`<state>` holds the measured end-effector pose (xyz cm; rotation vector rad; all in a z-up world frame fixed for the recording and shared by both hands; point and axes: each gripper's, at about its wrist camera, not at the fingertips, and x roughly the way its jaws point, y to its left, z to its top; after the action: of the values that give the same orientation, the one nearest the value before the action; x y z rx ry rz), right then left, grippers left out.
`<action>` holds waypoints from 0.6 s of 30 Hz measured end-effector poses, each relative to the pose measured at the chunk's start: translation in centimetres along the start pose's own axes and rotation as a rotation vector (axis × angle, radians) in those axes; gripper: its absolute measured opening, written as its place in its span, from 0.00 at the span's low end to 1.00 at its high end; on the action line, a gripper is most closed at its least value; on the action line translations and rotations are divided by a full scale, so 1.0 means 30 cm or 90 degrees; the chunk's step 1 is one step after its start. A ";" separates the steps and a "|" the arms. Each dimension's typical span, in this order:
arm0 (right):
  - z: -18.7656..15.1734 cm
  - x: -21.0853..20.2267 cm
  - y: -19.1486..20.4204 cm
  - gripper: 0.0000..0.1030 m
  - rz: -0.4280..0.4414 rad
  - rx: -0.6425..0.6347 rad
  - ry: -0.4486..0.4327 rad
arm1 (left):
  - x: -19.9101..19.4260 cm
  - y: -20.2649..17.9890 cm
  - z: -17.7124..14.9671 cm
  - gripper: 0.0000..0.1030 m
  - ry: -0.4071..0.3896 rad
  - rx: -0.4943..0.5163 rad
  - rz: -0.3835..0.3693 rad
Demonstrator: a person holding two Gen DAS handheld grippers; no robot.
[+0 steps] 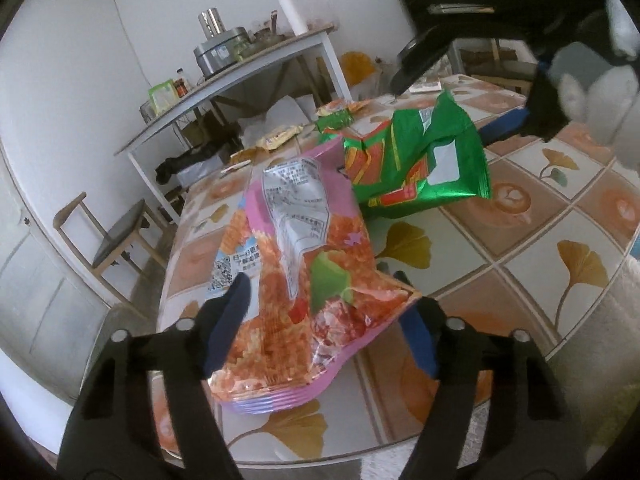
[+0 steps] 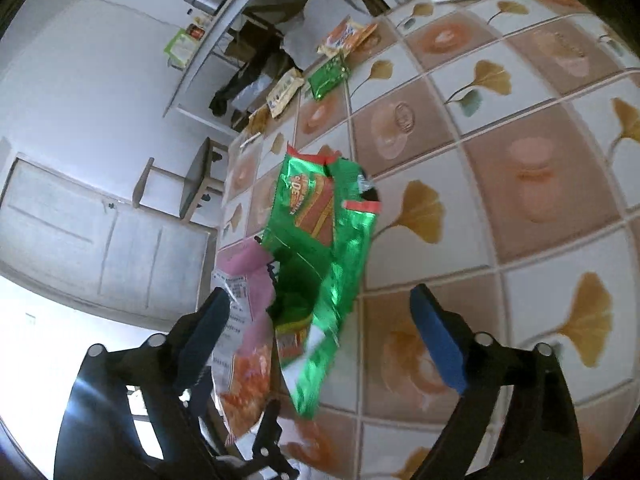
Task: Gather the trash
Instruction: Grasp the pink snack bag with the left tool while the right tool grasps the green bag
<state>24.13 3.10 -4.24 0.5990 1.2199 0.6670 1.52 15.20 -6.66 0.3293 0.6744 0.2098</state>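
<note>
Both wrist cameras look closely down at the shared tabletop.

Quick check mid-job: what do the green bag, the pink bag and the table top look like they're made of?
Green snack bag: thin metallised foil-plastic, glossy; it glints and creases sharply. Pink snack bag: printed plastic film, shiny, crumpled with soft highlights. Table cover: likely smooth vinyl or oilcloth with a printed ginkgo-leaf tile pattern and a soft sheen; real tile cannot be excluded.

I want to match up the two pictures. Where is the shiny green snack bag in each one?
Left wrist view: the green snack bag sits upper right of centre, behind the pink snack bag.
Right wrist view: the green snack bag hangs mid-frame, between the open fingers.
Shared landmark: the wooden chair.
</note>
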 end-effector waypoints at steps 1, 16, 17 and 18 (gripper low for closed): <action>0.003 0.020 0.002 0.80 -0.005 -0.001 0.003 | 0.004 0.001 0.000 0.60 0.002 0.000 -0.002; -0.007 0.134 -0.034 0.29 -0.017 0.038 0.056 | 0.002 0.009 0.002 0.38 0.009 0.002 0.010; -0.006 0.131 -0.038 0.27 -0.015 0.042 0.055 | -0.003 0.007 0.000 0.37 0.007 0.000 0.011; -0.007 0.126 -0.042 0.21 -0.015 0.045 0.054 | -0.007 0.010 0.001 0.37 0.004 -0.002 0.014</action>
<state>24.89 5.08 -7.62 0.6194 1.3317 0.6370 1.36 15.42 -6.42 0.3328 0.6771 0.2328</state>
